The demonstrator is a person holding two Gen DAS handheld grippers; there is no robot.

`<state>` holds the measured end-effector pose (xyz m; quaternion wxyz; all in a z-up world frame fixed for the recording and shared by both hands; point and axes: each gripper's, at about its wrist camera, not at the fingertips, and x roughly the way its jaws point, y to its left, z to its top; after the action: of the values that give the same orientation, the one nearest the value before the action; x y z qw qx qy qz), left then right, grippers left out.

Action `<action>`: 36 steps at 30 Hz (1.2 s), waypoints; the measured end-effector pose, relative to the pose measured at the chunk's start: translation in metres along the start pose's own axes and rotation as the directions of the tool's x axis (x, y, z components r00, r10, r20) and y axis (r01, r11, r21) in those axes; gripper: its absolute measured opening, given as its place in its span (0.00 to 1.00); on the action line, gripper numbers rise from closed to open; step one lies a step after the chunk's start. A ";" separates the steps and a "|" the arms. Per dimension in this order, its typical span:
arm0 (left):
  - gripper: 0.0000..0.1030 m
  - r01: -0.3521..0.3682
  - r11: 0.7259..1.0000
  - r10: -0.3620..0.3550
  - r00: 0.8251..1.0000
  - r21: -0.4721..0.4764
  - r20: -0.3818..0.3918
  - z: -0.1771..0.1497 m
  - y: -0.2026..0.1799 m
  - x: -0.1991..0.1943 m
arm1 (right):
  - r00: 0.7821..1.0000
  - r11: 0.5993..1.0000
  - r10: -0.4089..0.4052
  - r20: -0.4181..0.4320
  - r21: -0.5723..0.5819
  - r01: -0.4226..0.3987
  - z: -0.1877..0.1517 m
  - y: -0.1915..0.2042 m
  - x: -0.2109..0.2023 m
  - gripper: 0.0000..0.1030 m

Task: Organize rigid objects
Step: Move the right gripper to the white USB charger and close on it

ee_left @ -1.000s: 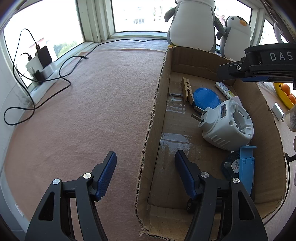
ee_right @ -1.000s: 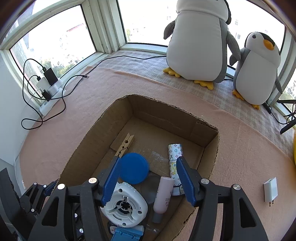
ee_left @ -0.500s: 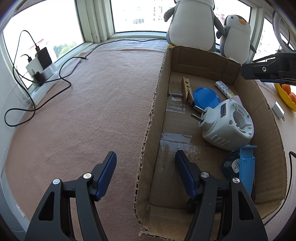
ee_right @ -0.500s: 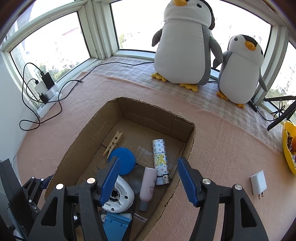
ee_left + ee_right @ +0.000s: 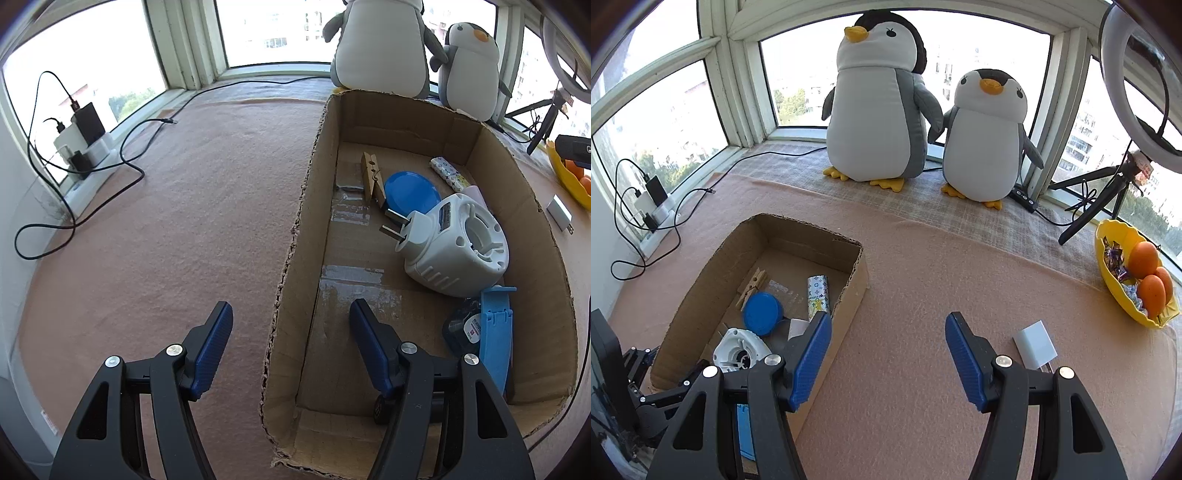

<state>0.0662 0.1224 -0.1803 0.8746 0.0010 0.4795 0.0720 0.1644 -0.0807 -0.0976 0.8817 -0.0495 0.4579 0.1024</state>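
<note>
An open cardboard box (image 5: 306,206) lies on the pink cloth and holds a white plug-in device (image 5: 458,247), a blue lid (image 5: 412,194), a wooden clothespin (image 5: 371,177), a patterned tube (image 5: 448,173) and a blue clip (image 5: 495,339). My left gripper (image 5: 291,347) is open and straddles the box's near left wall, one finger outside and one inside, pads clear of the cardboard. My right gripper (image 5: 886,354) is open and empty over bare cloth to the right of the box (image 5: 849,295). A small white charger (image 5: 1034,343) lies just right of its right finger.
Two plush penguins (image 5: 879,110) stand at the back by the window. A yellow bowl (image 5: 1108,288) with oranges sits at the far right, behind it a ring light on a tripod (image 5: 1108,192). A power strip with black cables (image 5: 85,151) lies at the left.
My right gripper has swung right and upward, from above the box's contents to over the cloth near the white charger. The left gripper has stayed where it was.
</note>
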 end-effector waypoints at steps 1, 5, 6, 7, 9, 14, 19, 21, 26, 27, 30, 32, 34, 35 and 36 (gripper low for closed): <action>0.64 -0.003 1.000 0.003 1.000 0.002 0.000 0.000 0.000 0.000 | 1.000 1.000 -0.007 0.001 0.006 0.007 -0.001 -0.006 -0.001 0.58; 0.64 -0.015 1.000 0.015 1.000 0.014 -0.001 0.000 -0.002 -0.001 | 1.000 0.999 -0.026 0.000 0.033 0.026 -0.008 -0.033 -0.001 0.58; 0.64 -0.017 1.000 0.017 1.000 0.016 -0.002 0.000 -0.002 -0.001 | 0.999 0.999 -0.036 -0.004 0.036 0.036 -0.011 -0.040 -0.001 0.58; 0.64 -0.019 1.000 0.019 1.000 0.017 -0.002 0.000 -0.002 -0.001 | 0.999 0.998 -0.050 -0.010 0.039 0.051 -0.013 -0.047 0.001 0.58; 0.64 -0.023 1.000 0.023 1.000 0.018 -0.003 0.000 -0.003 0.000 | 0.997 0.997 -0.070 -0.019 0.041 0.071 -0.019 -0.062 0.003 0.58; 0.64 -0.032 0.999 0.032 0.999 0.024 -0.007 0.000 -0.005 -0.001 | 0.997 0.994 -0.054 -0.047 0.088 0.058 -0.032 -0.110 0.012 0.58; 0.64 -0.039 0.999 0.039 0.999 0.023 -0.008 0.001 -0.005 -0.001 | 0.997 0.990 -0.014 -0.074 0.142 0.025 -0.040 -0.148 0.020 0.58; 0.64 -0.041 0.999 0.041 0.999 0.023 -0.008 0.001 -0.006 -0.001 | 0.996 0.991 -0.017 -0.086 0.134 0.029 -0.041 -0.157 0.023 0.58; 0.64 -0.045 0.999 0.045 0.999 0.023 -0.009 0.001 -0.006 -0.001 | 0.993 0.997 0.014 -0.119 0.082 -0.005 -0.041 -0.161 0.032 0.58; 0.64 -0.045 0.999 0.046 0.999 0.023 -0.010 0.001 -0.006 -0.001 | 0.992 0.998 0.019 -0.126 0.066 -0.011 -0.039 -0.159 0.035 0.58; 0.64 -0.045 0.999 0.046 0.999 0.024 -0.009 0.001 -0.006 -0.001 | 0.989 0.999 0.026 -0.148 0.041 -0.021 -0.035 -0.157 0.043 0.58; 0.64 -0.045 0.999 0.045 0.999 0.023 -0.010 0.001 -0.006 -0.001 | 0.987 0.999 0.022 -0.162 0.031 -0.017 -0.032 -0.156 0.050 0.58; 0.64 -0.045 0.999 0.045 0.999 0.022 -0.010 0.001 -0.006 -0.001 | 0.984 1.000 0.018 -0.177 0.026 -0.014 -0.030 -0.157 0.057 0.58; 0.64 -0.045 0.999 0.045 0.999 0.023 -0.010 0.001 -0.006 -0.001 | 0.982 0.999 0.024 -0.187 0.028 -0.019 -0.028 -0.158 0.061 0.58; 0.64 -0.045 0.999 0.045 0.999 0.022 -0.010 0.000 -0.006 -0.001 | 0.980 0.999 0.029 -0.198 0.028 -0.024 -0.027 -0.158 0.065 0.58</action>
<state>0.0666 0.1166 -0.1793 0.8702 0.0209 0.4846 0.0863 0.2147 -0.2312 -0.1674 0.8308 -0.0422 0.5454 0.1027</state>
